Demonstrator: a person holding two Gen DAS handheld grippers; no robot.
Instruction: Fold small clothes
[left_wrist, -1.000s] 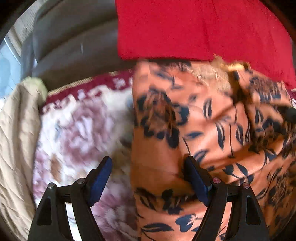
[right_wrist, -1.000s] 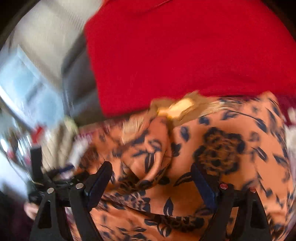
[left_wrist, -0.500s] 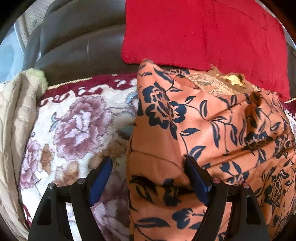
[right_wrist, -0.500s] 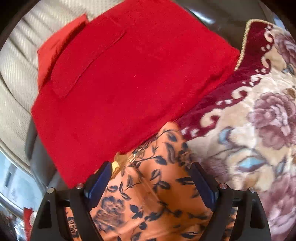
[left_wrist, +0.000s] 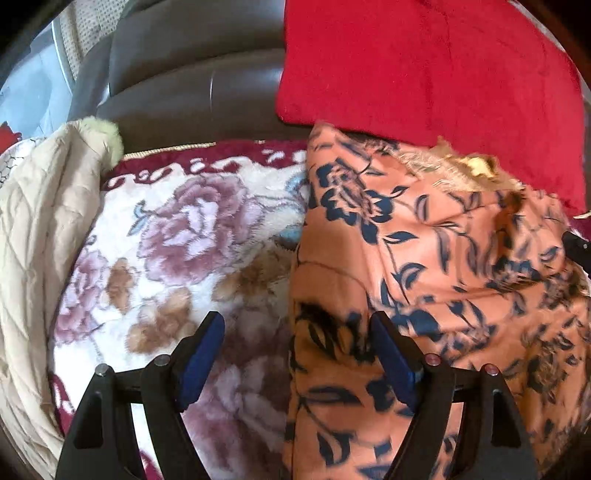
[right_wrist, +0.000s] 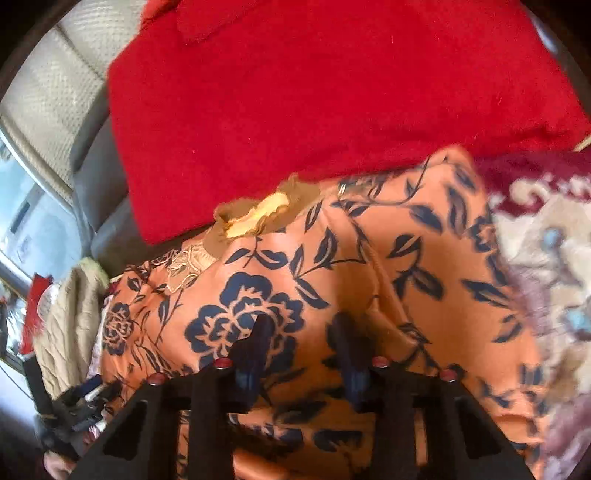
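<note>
An orange garment with dark blue flowers (left_wrist: 424, 258) lies rumpled on a floral blanket, its far edge against a red cushion. My left gripper (left_wrist: 295, 319) hovers open over the garment's left edge, one finger above the blanket and the other above the cloth. In the right wrist view the same garment (right_wrist: 369, 266) fills the middle. My right gripper (right_wrist: 302, 323) sits low on it and its jaws are closing, with a strip of orange cloth between the pads. The pads do not visibly press on it.
A red cushion (left_wrist: 424, 66) leans on the dark leather sofa back (left_wrist: 184, 74). The floral blanket (left_wrist: 192, 229) covers the seat. A beige quilted cloth (left_wrist: 44, 206) is bunched at the left. A window (right_wrist: 29, 221) lies beyond the sofa's left end.
The right gripper's jaws have narrowed from wide to partway, and it has swung back over the middle of the garment and lower. The left gripper drifted slightly and stayed open.
</note>
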